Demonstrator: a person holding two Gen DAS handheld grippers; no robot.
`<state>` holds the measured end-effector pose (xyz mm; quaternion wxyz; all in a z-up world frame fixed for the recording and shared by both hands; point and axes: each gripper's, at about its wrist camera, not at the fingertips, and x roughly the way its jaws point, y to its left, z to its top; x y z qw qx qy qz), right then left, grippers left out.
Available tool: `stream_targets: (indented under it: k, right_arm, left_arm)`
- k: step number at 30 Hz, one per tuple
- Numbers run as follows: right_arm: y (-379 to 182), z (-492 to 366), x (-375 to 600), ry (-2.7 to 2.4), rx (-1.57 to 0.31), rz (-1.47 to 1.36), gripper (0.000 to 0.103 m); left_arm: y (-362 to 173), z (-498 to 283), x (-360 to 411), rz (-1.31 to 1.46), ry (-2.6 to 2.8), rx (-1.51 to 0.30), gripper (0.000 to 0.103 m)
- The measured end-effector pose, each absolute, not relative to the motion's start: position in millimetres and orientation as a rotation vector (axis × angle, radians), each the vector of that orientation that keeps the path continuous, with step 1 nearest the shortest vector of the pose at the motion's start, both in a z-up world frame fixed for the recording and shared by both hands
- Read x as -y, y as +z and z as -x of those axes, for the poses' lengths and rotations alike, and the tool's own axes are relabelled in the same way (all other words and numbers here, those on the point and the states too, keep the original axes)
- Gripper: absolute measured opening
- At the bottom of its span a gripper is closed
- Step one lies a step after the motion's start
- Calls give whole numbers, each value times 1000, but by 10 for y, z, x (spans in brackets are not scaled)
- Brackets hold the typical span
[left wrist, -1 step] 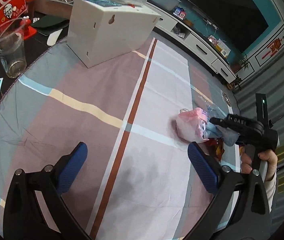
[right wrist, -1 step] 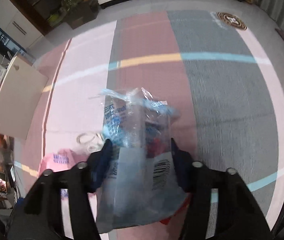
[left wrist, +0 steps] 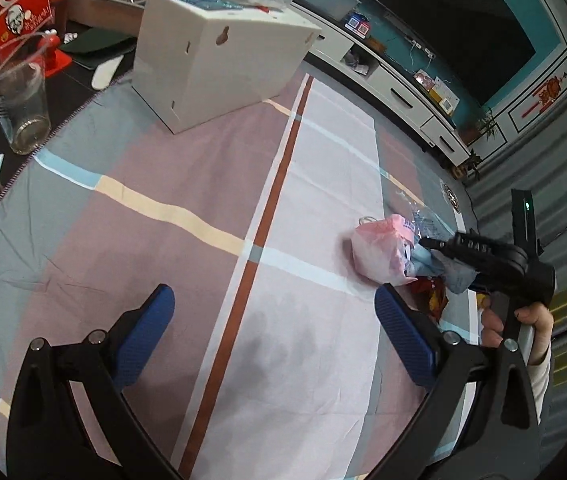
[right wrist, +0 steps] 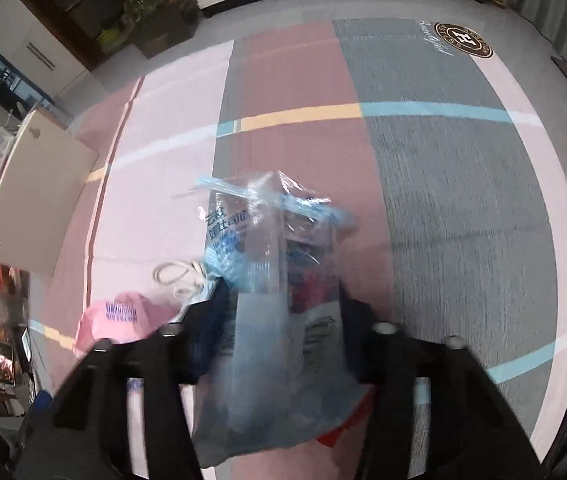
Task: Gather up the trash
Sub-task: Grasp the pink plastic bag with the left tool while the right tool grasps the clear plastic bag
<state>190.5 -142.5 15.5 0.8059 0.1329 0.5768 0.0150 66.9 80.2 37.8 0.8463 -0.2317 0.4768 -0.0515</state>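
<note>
The right claw (right wrist: 279, 320) is closed on a clear bag (right wrist: 271, 280) with blue print, which fills the lower centre of the right wrist view; blur hides finer detail. In the left wrist view this claw sits at the right, held by a hand (left wrist: 523, 320) below it. The left claw (left wrist: 271, 320) stands wide apart and holds nothing, low in its frame above the cloth (left wrist: 203, 184). Nothing differs from the earlier frames, which are the same moment. A pink bag (left wrist: 379, 248) lies touching the clear bag on its left side. Bare cloth fills the frame's centre. A white box (left wrist: 219, 64) stands upper left, a cup (left wrist: 19, 104) beyond the cloth's far-left edge.
</note>
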Motion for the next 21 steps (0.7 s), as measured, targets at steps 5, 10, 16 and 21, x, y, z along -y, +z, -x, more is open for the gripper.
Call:
stream_targets:
  k: [5,10,16,21]
  right_arm:
    - [343,-1587,1530,103,-1177,-304,28]
    - [593,-1201,1713,122,-1091,-311,28]
    - [803,-788,2022,54,-1004,-292,28]
    - [854,-475,2240,-1,-968,-259,28]
  left_arm:
    - [312,-704,-726,478,-150,-1017,100]
    - [394,-879,-417,464,-181,-996,100]
    - [399,-1270,123,420,-204,-965,100]
    - [252,-1497,333,428,-201,-973,96]
